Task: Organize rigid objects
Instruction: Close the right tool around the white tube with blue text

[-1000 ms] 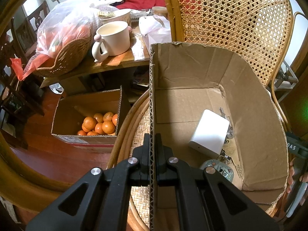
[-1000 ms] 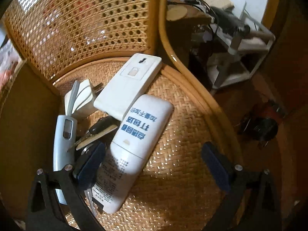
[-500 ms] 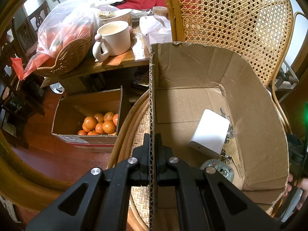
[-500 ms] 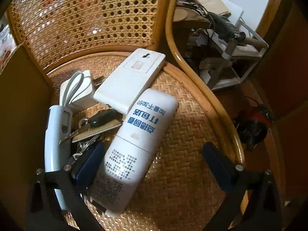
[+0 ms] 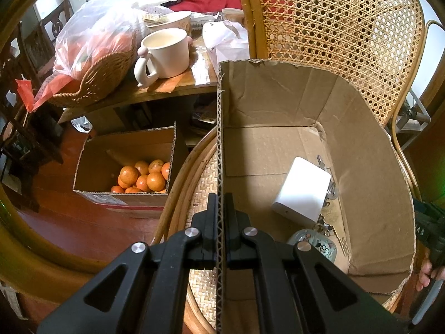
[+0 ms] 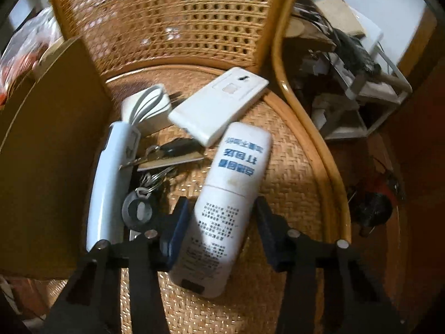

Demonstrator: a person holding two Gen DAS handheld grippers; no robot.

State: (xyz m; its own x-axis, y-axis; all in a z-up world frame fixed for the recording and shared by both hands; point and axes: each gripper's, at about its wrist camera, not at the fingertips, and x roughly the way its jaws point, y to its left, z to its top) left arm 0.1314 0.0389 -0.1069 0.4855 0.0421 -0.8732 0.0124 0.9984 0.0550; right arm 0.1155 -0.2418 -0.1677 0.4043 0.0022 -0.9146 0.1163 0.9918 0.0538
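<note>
Left wrist view: the left gripper [image 5: 221,222] is clamped shut on the wall of the cardboard box [image 5: 375,194], which holds just a white adapter [image 5: 301,192] and some keys [image 5: 328,192], so sorting looks barely started. Right wrist view: the right gripper [image 6: 219,224] is closing around the white bottle [image 6: 230,200] on the wicker seat [image 6: 292,167], left pad about touching, right pad apparently not yet. The remote [image 6: 219,105], charger [image 6: 147,105], thermometer-like stick [image 6: 109,178] and key bunch [image 6: 161,156] wait beside it.

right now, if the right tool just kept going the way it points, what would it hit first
The white bottle, already lying between the closing right tool; past it, the woven chair seat. Depth is hard to judge.
</note>
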